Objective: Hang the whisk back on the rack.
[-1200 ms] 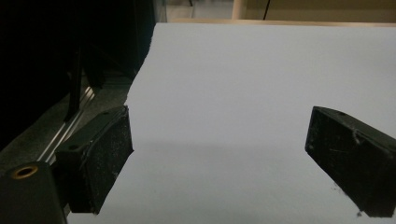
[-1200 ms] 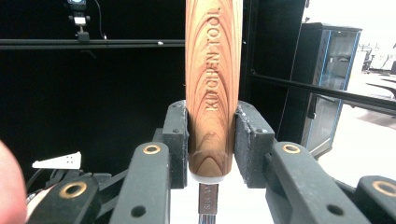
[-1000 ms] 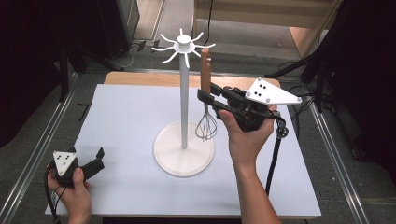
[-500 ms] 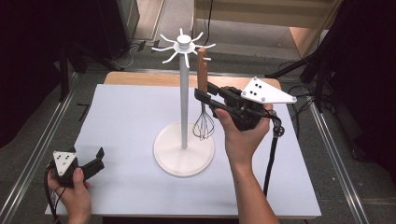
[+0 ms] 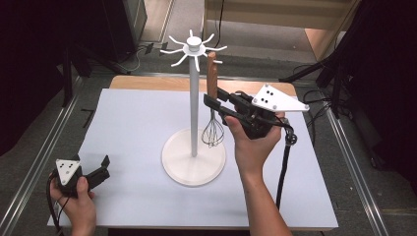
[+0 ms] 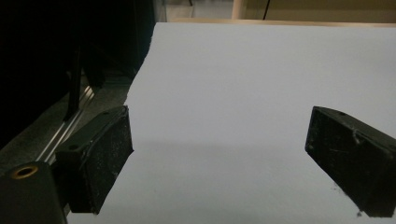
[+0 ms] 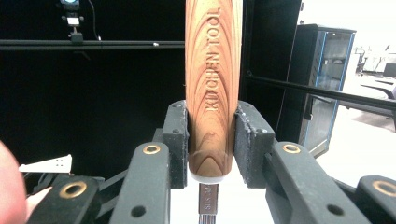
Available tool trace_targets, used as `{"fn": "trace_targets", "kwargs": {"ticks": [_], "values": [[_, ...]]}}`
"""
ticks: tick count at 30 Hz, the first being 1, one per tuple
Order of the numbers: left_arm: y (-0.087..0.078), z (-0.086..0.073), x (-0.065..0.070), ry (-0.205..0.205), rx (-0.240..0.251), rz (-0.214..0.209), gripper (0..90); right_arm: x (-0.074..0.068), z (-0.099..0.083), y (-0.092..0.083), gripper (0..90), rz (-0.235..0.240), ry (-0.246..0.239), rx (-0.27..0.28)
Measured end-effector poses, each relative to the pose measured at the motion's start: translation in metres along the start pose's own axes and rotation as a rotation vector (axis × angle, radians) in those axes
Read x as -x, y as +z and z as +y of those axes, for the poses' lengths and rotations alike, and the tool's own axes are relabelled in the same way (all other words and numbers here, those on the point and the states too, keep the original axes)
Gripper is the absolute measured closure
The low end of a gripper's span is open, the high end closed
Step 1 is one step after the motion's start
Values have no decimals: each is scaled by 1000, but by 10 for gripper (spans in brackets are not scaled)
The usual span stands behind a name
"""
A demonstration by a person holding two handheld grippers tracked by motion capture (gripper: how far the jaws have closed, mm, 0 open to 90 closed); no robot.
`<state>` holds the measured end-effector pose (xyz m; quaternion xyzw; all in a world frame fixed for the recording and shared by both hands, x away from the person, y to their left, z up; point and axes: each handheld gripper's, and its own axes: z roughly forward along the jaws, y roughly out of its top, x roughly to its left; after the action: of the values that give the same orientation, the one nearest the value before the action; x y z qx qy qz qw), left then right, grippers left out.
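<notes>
On inspection I had the right gripper (image 5: 212, 102) clamped on the whisk (image 5: 212, 110) at the low end of its wooden handle, holding it upright just at three o'clock of the white stand (image 5: 193, 123), wires hanging above the stand's round base. I judged the whisk light, the handle stiff and smooth enough to slip, the wire loops springy and best left untouched; the handle was the proper hold. The left gripper (image 5: 104, 163) rested released at seven o'clock on the pale table (image 5: 133, 123), nothing between its jaws. The surrounding room was dark, with metal rails flanking the table.
</notes>
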<state>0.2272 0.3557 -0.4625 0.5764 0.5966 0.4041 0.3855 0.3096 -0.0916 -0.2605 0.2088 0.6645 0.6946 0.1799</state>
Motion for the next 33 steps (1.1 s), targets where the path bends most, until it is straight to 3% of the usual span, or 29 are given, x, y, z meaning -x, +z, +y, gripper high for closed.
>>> {"fn": "trace_targets", "kwargs": {"ticks": [22, 27, 33], "values": [[0, 0, -1, -2, -3, -2, 81, 1, -3, -1, 682, -12, -23, 8], [0, 0, 0, -2, 0, 0, 81, 6, -6, -9, 487, -57, 7, 15], [0, 0, 0, 1, 0, 1, 82, 9, -12, -17, 320, -143, -15, -7]]}}
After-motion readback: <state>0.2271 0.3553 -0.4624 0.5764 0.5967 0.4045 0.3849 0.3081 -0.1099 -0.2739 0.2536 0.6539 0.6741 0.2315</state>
